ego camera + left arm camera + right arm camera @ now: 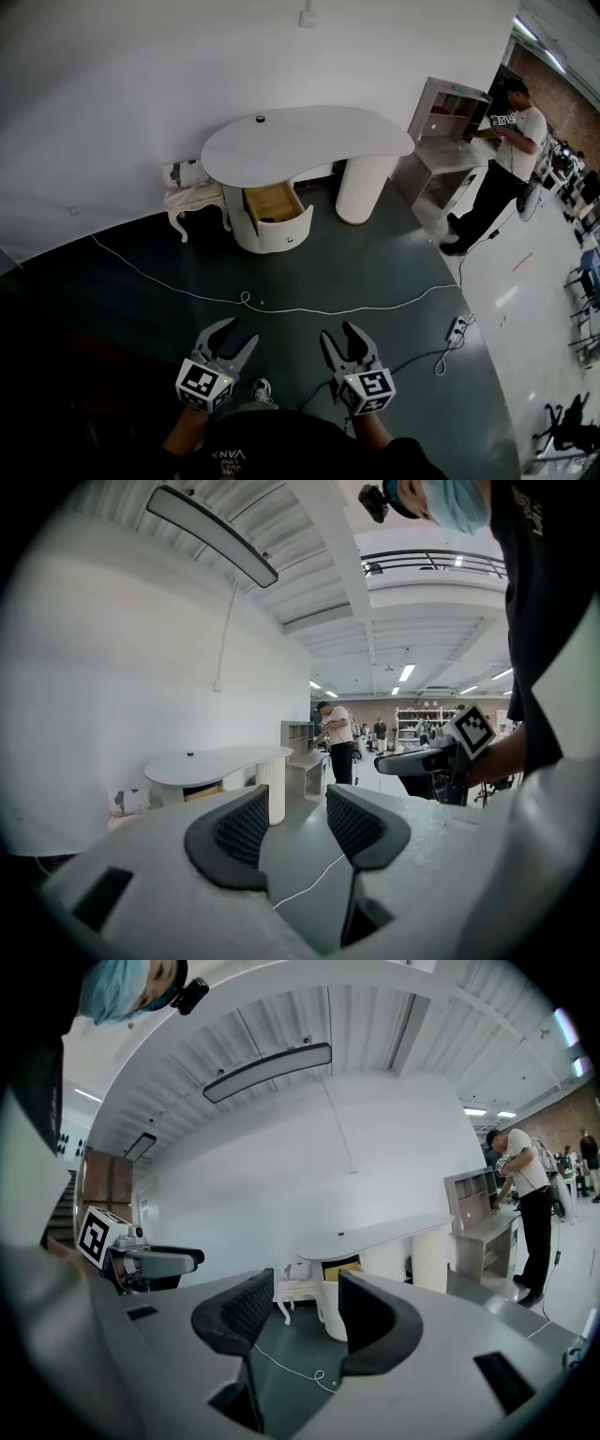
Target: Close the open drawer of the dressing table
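Observation:
The white dressing table (309, 141) with a kidney-shaped top stands against the far wall. Its drawer (278, 214) in the round left pedestal is pulled out and shows a wooden inside. Both grippers hover low in the head view, far from the table over the dark floor. My left gripper (236, 334) is open with nothing between its jaws, and so is my right gripper (339, 333). The left gripper view looks past the left gripper (295, 803) to the table (220, 761). From the right gripper (305, 1288), the table (375, 1237) and drawer (343, 1269) lie straight ahead.
A white cable (281, 309) runs across the floor between me and the table. A small white stool (192, 199) stands left of the drawer. At the right, a person (502, 159) works at a grey desk (445, 141). A power strip (459, 328) lies nearby.

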Available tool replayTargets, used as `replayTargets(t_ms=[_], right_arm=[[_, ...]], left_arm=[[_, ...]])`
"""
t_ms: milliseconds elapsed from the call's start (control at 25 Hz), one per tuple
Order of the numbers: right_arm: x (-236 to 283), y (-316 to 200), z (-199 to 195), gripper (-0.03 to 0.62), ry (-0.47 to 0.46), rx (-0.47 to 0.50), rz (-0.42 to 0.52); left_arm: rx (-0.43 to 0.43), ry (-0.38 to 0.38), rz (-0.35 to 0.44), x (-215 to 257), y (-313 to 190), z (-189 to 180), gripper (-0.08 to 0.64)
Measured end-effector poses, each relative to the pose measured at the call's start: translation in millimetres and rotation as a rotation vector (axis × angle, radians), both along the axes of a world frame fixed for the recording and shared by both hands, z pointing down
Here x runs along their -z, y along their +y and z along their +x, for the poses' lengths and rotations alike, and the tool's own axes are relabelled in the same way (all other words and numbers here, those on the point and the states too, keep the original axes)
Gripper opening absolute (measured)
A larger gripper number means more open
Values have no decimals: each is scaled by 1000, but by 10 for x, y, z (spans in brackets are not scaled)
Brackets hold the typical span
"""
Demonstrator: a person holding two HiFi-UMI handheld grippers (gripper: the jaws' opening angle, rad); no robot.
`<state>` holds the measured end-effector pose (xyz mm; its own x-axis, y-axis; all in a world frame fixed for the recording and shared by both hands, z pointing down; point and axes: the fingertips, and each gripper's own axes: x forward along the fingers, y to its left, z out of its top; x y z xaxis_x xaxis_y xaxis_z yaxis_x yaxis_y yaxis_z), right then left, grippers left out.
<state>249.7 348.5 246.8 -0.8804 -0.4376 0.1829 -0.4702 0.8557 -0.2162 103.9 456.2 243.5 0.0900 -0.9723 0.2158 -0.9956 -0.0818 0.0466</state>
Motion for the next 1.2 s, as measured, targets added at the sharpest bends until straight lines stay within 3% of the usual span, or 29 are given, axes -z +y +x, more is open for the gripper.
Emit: replayTargets(t_ms=[280, 600, 760, 1200], right_arm=[[-73, -239, -641, 202, 19, -84, -12], [-112, -562, -892, 202, 69, -151, -18], [-191, -835, -1026, 202, 72, -147, -28], [-453, -1820, -1579, 202, 96, -49, -59]], left_arm=[[-48, 0, -22, -104, -292, -812, 187], [-86, 40, -23, -164, -713, -1163, 187], [-89, 40, -31, -194, -946, -1273, 187], [0, 22, -58, -287, -1794, -1753, 187]])
